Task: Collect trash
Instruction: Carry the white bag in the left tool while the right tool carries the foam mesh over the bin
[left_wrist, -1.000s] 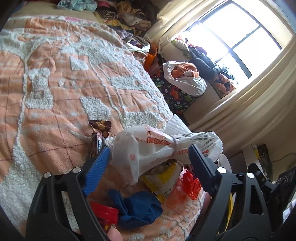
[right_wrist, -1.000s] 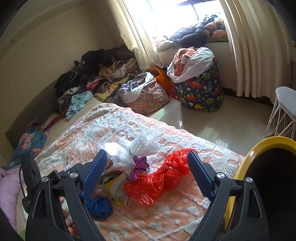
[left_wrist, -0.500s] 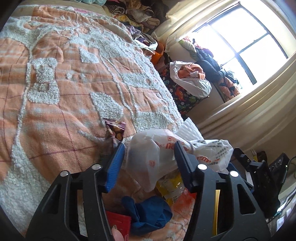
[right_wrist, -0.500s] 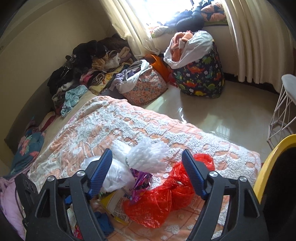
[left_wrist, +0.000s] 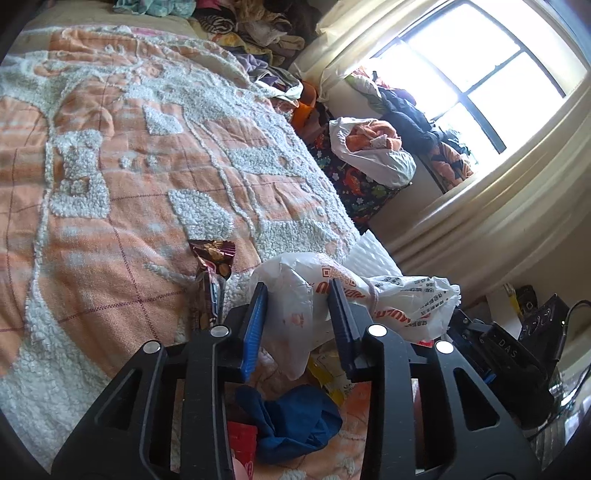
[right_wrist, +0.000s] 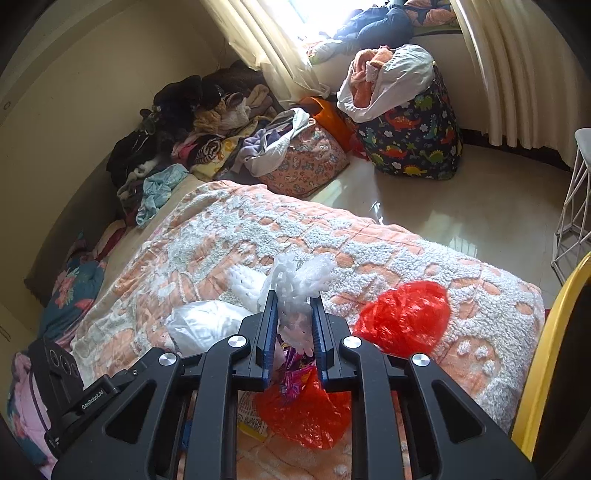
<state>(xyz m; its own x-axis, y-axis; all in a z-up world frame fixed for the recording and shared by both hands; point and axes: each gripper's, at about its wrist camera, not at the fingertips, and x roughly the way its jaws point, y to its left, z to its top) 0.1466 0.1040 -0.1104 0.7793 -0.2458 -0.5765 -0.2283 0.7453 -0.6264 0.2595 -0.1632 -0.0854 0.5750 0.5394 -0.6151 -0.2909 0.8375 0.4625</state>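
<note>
My left gripper (left_wrist: 297, 314) has its jaws nearly shut, pinching the white bag (left_wrist: 332, 291) at its bunched middle; my right gripper (right_wrist: 293, 325) has its jaws almost closed on the foam net (right_wrist: 299, 280). Both have just been closing, each with its thing between the pads. I judge both feather-light and soft: the bag is crinkly film and may slip, so I'd hold it at the twisted neck; the foam squashes and springs, best taken at its waist.

Around them on the bedspread (left_wrist: 110, 184) lie a blue cloth (left_wrist: 295, 417), a red bag (right_wrist: 402, 317) and, just beyond my left jaws, a snack wrapper (left_wrist: 214, 258). Farther off stands a dinosaur-print sack (right_wrist: 413, 144) by the window.

A second ago both pairs of jaws stood wide, and the right gripper sat higher over the heap.
</note>
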